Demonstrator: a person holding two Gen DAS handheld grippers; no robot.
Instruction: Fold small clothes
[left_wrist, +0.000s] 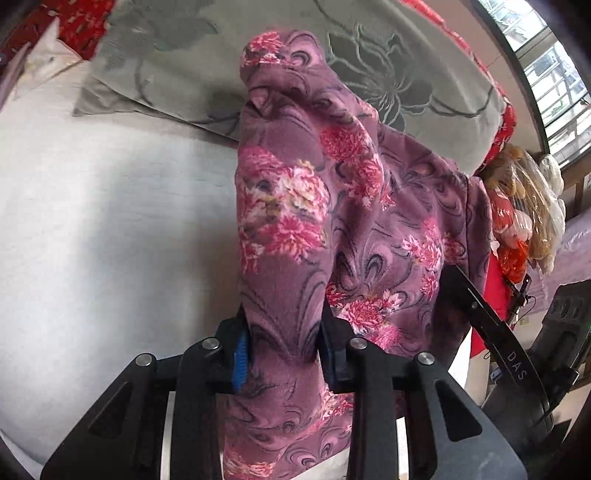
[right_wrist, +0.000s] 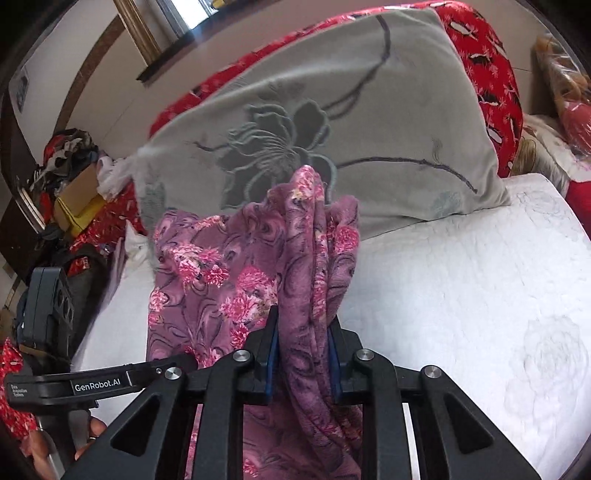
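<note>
Left wrist view: the left gripper (left_wrist: 283, 347) pinches a bunched fold of the purple floral garment (left_wrist: 295, 206), which stands up between the blue pads over the white mattress (left_wrist: 110, 221).

Right wrist view: the right gripper (right_wrist: 303, 360) clamps another gathered fold of the garment (right_wrist: 221, 273), with cloth draping leftward toward the mattress's (right_wrist: 461, 277) left edge, in front of the grey pillow (right_wrist: 369, 110).

White mattress (right_wrist: 480, 295) lies bare right of the purple floral garment (right_wrist: 236, 273) and bare left of it in the left view — open passage both sides. Grey flower pillow (right_wrist: 332, 122) blocks the far edge. Clutter — cardboard box (right_wrist: 75, 195), bagged plush toys (left_wrist: 524, 210) — crowds the bed's ends.
</note>
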